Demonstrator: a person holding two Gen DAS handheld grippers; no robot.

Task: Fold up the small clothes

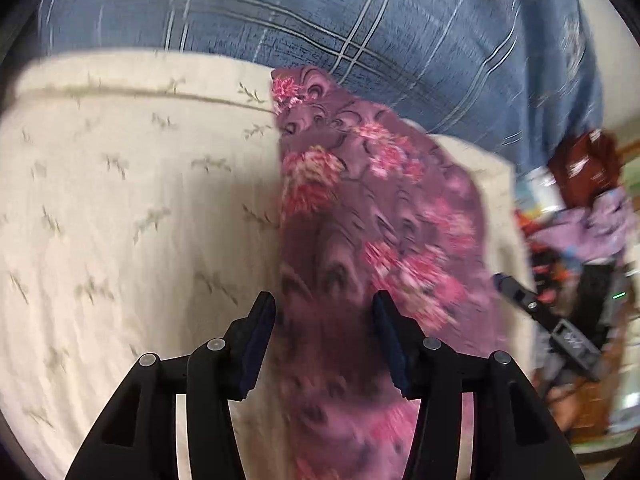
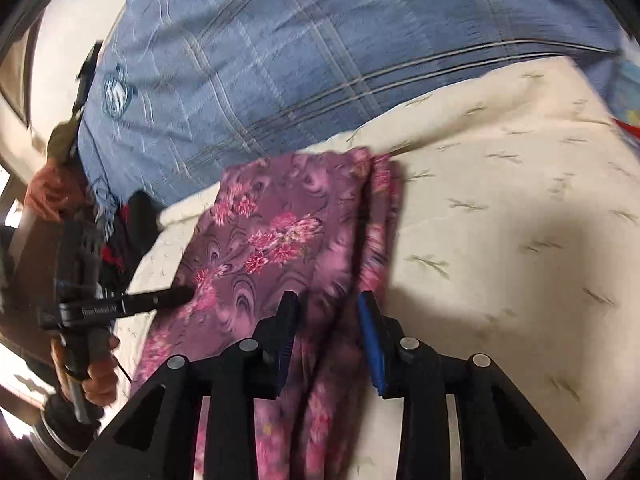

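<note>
Both the left gripper (image 1: pixel 324 300) and right gripper (image 2: pixel 326 300) hover half-open, holding nothing, over the purple floral cloth (image 2: pixel 280 240) (folded lengthwise) near the cream bedspread's (image 2: pixel 500 220) edge, probably poised for another fold.

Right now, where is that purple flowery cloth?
In both wrist views the purple floral cloth lies on the cream bedspread, just below the blue checked pillow.
</note>
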